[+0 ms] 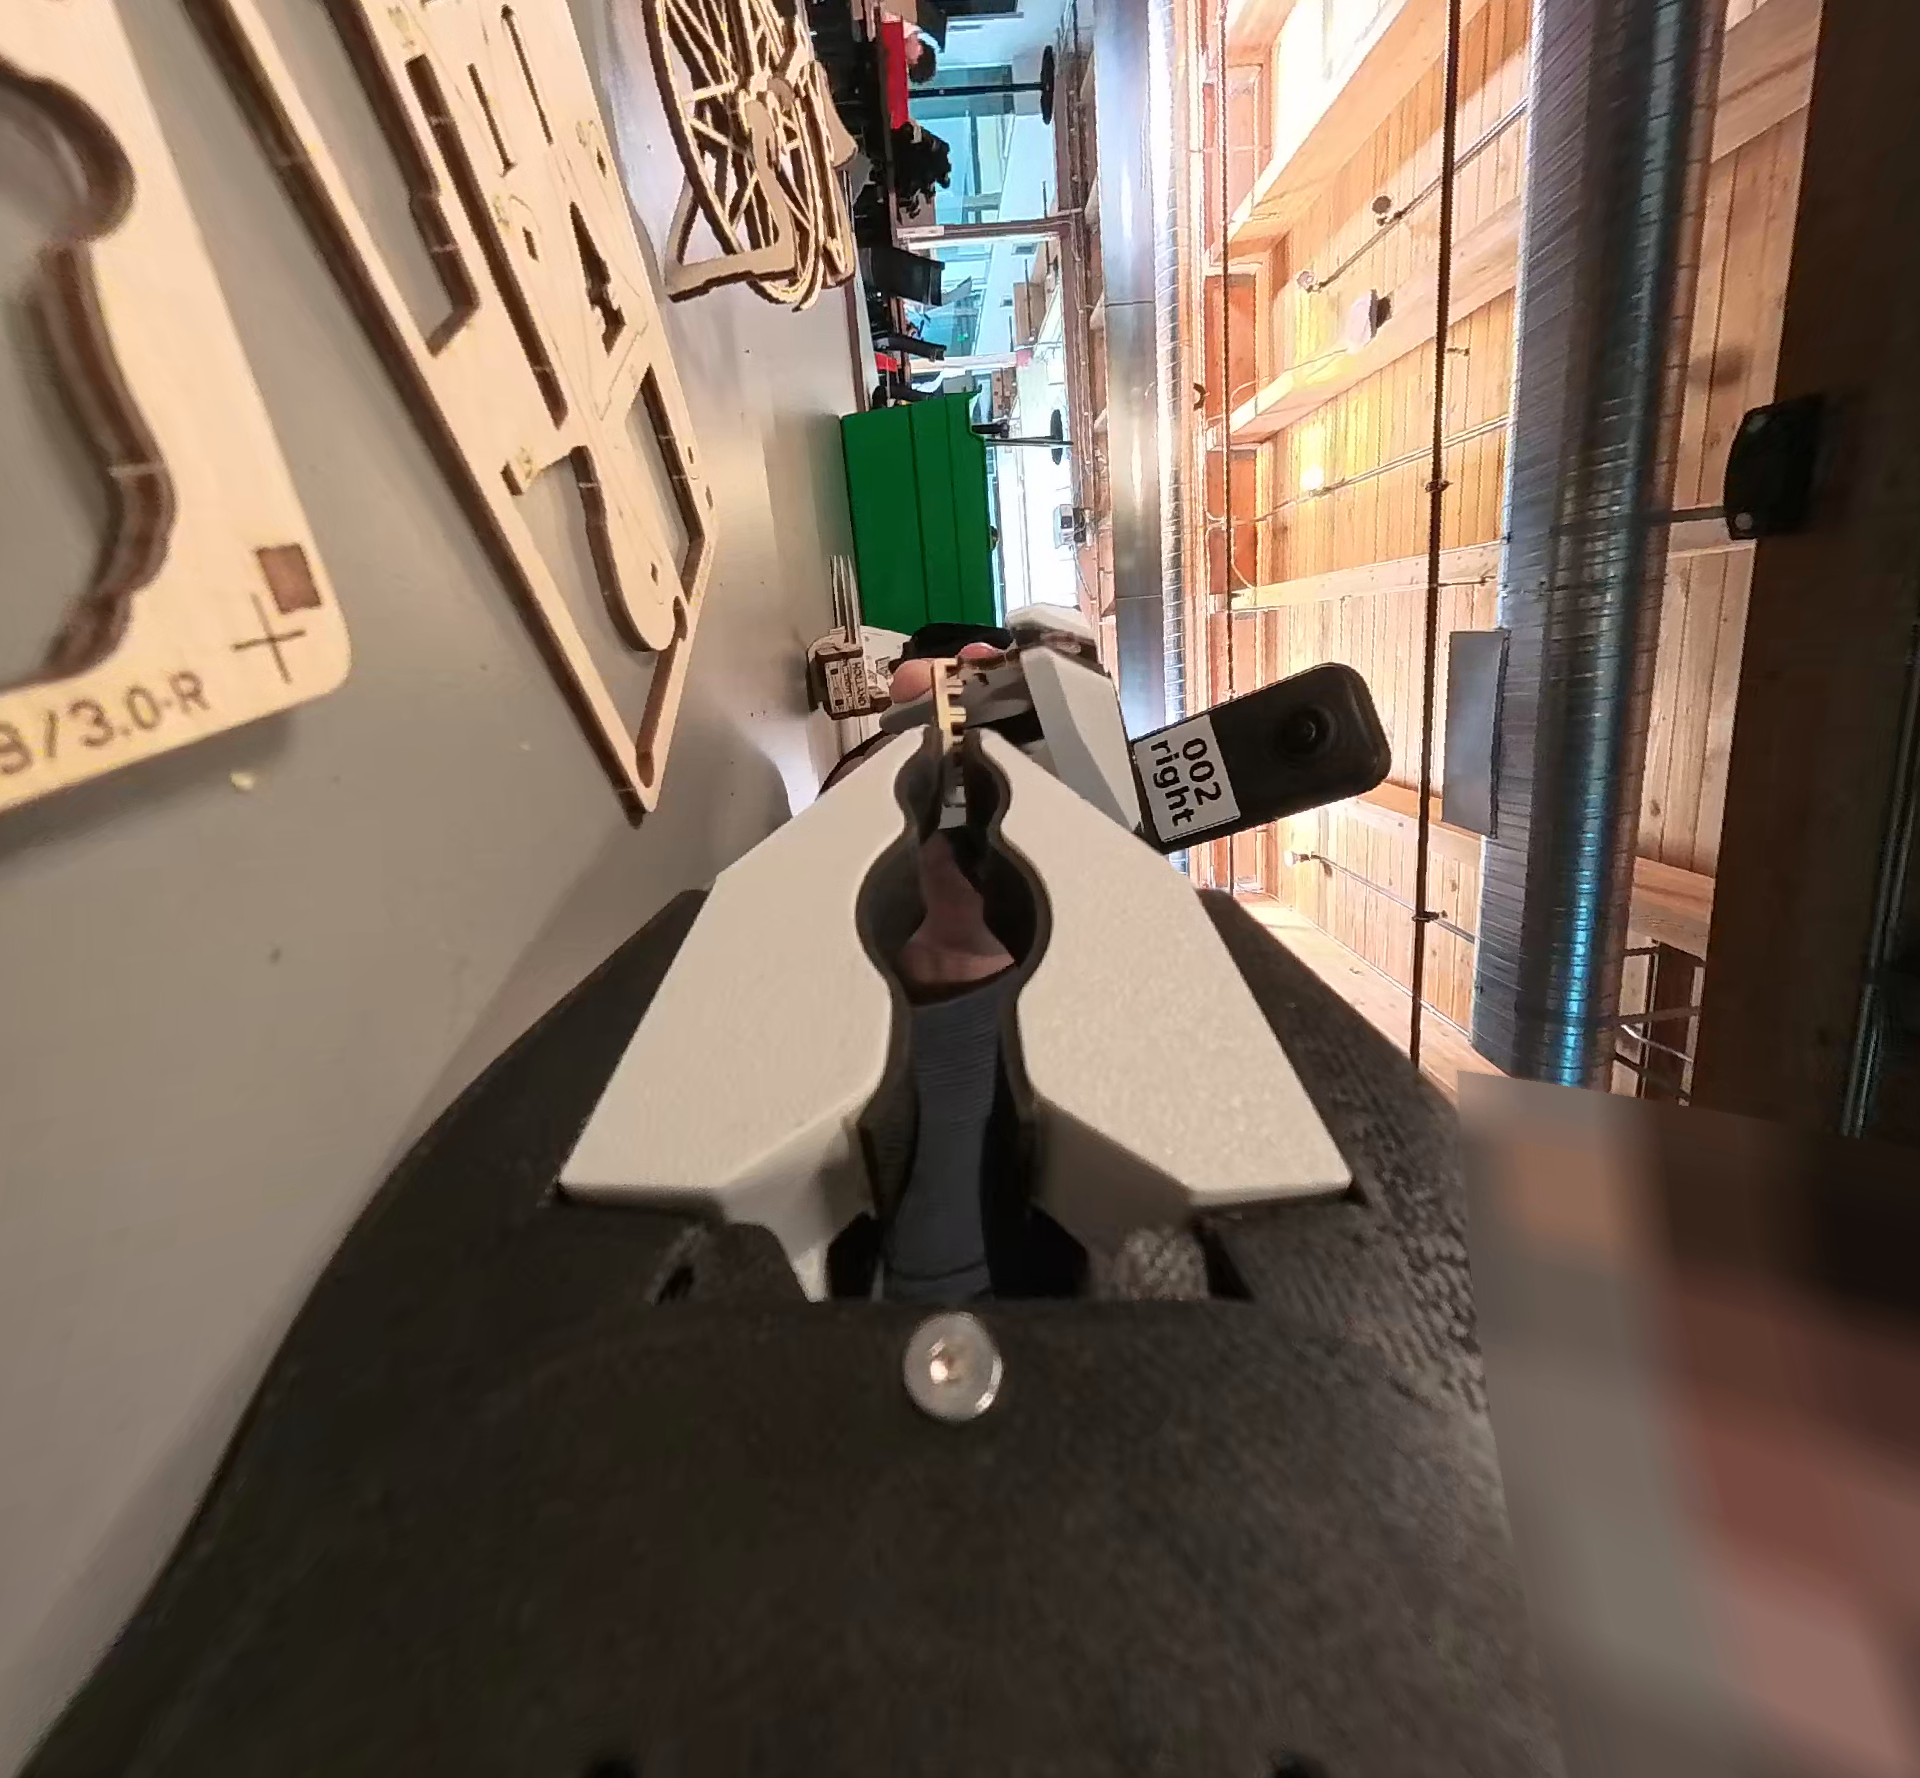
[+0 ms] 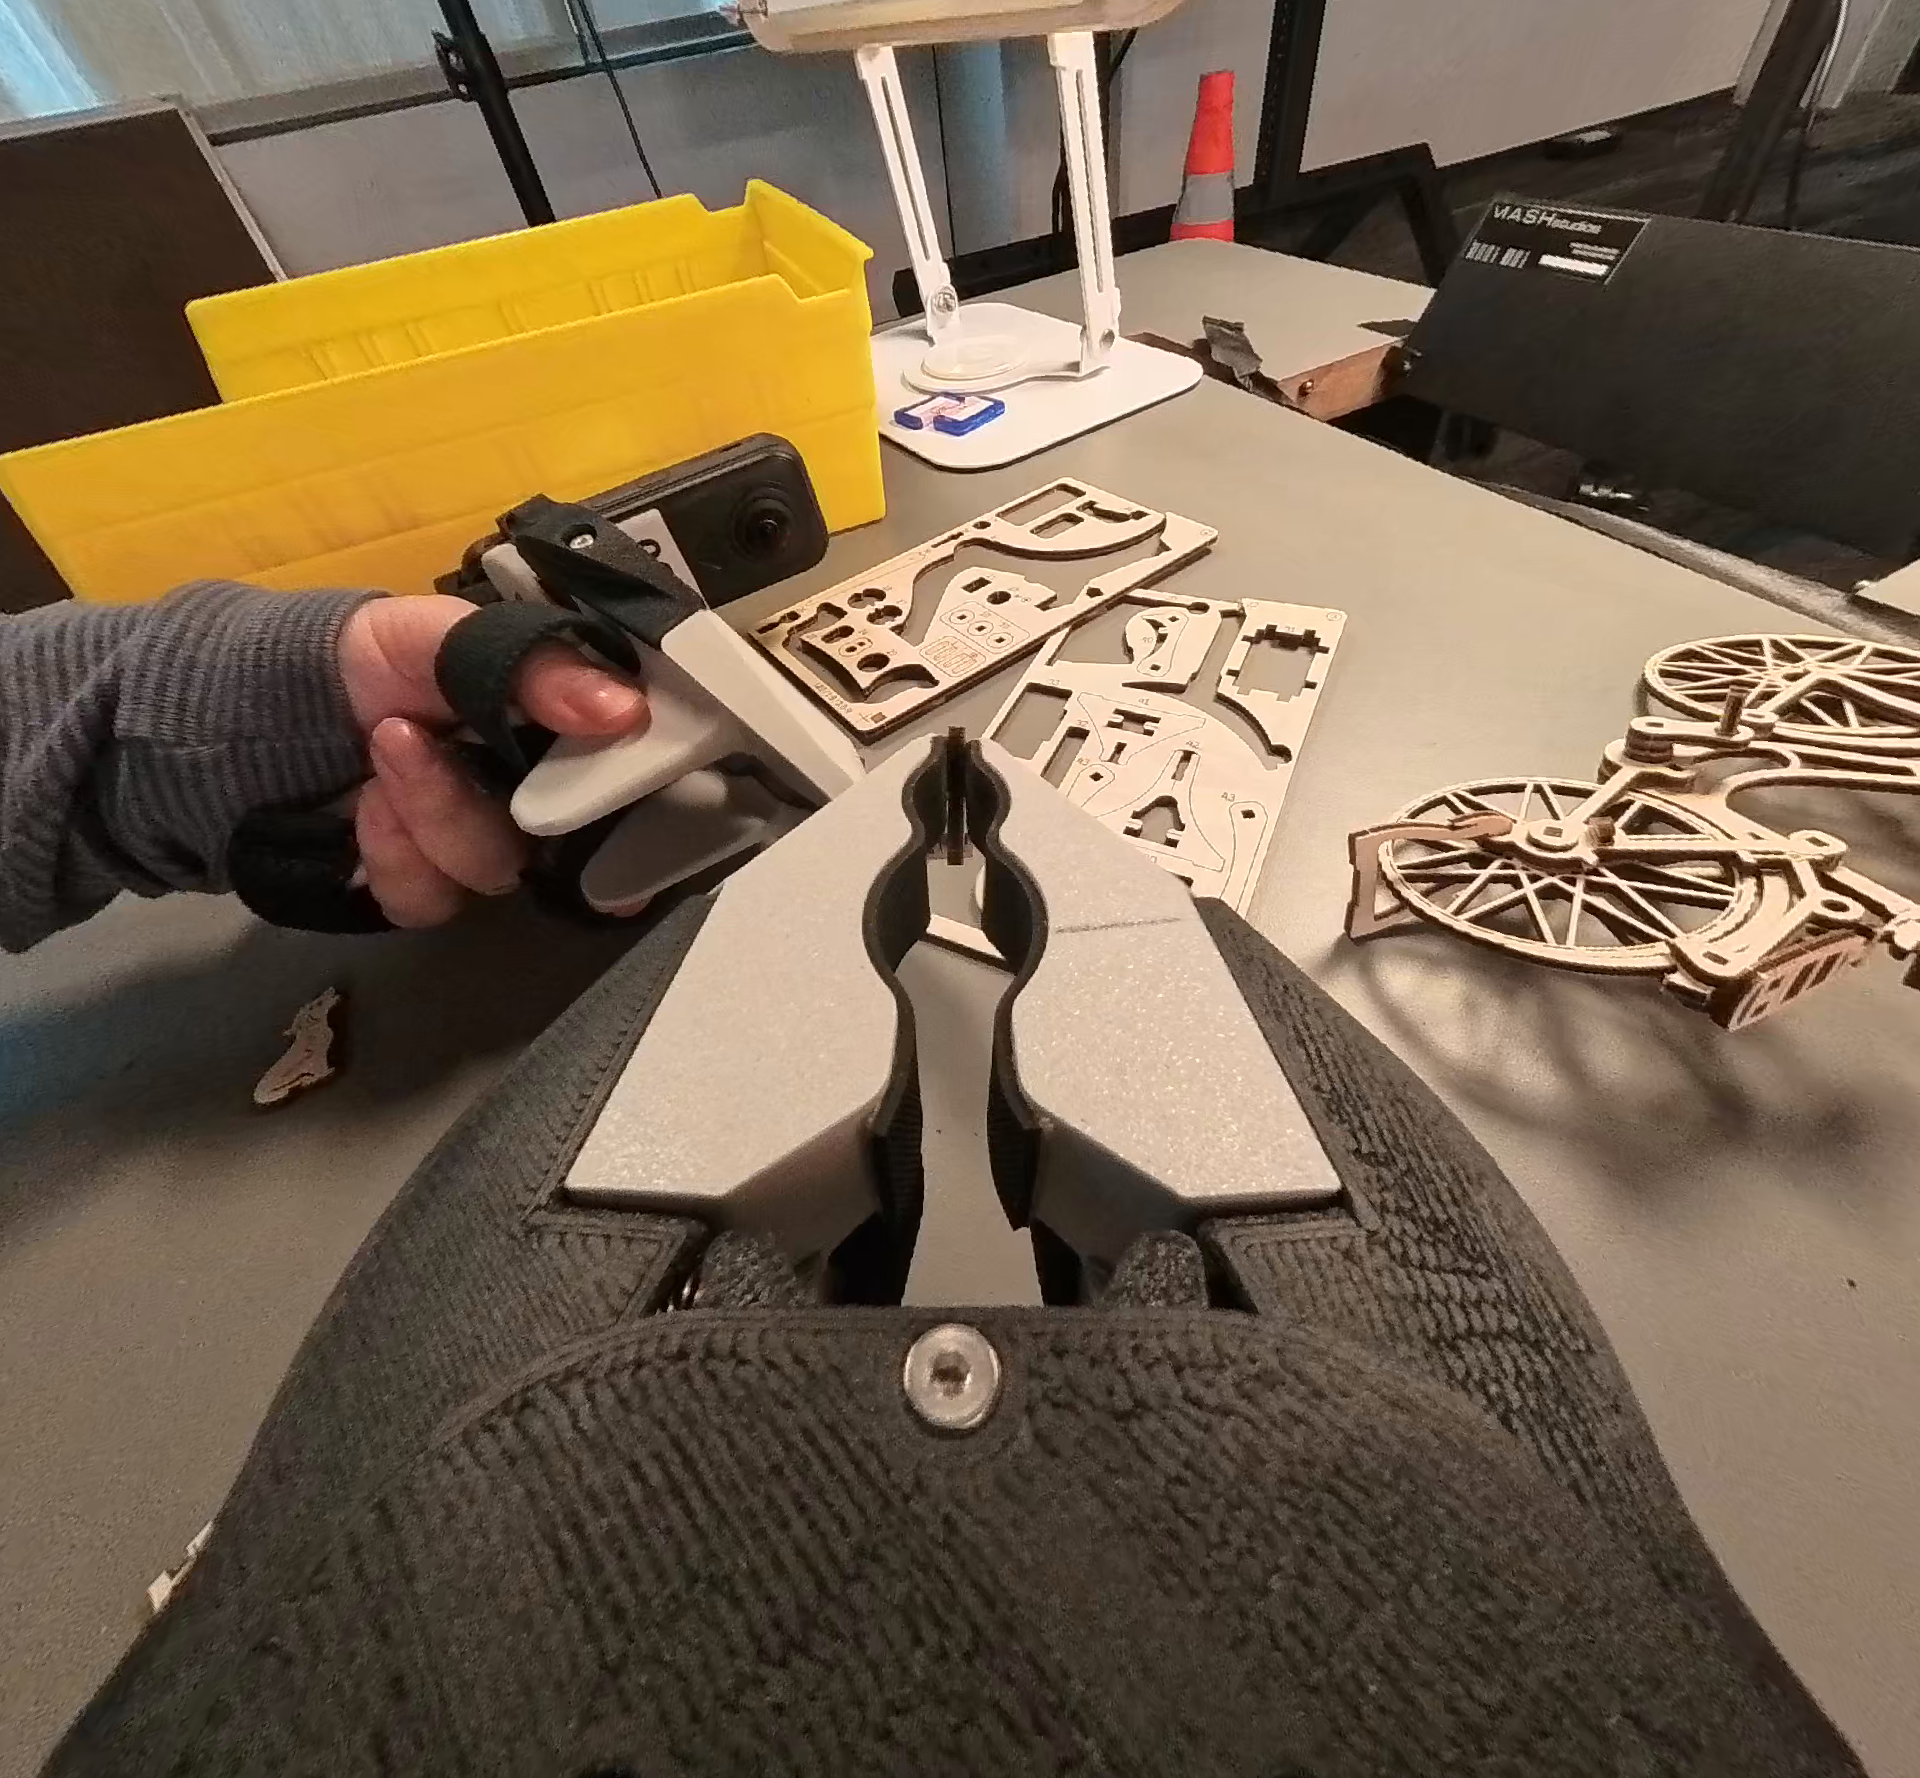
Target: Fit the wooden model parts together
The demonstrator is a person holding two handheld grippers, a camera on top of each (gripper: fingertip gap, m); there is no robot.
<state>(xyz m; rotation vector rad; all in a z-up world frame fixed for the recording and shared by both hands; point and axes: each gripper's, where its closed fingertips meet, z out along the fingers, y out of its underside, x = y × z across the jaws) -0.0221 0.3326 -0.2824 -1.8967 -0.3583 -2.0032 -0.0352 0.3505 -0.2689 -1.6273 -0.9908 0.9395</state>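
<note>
Left gripper: fingers nearly closed, pinching a small toothed wooden piece at the tips; the piece sticks out past the fingertips, edge-on to the camera.
Right gripper: fingers narrow, clamped on a thin dark-edged wooden part seen edge-on between the tips.
Meeting point: in the right wrist view the left gripper comes in from the left, its tip just beside the right gripper's tips; whether the two wooden pieces touch cannot be told.
Hand: a person's hand in a grey ribbed sleeve holds the left gripper, a finger through a black strap.
Right gripper seen from the left: white fingers and a black camera lie just beyond the left tips.
Cut-out sheets: two flat wooden sheets with punched-out shapes lie on the grey table just beyond the right gripper's tips.
Bicycle model: a partly built wooden bicycle with spoked wheels lies on the table to the right of the right gripper.
Yellow bin: beyond and to the left of the right gripper, behind the left gripper.
White stand: farther beyond, holding a wooden board.
Loose piece: a small wooden scrap lies on the table to the left, below the hand.
</note>
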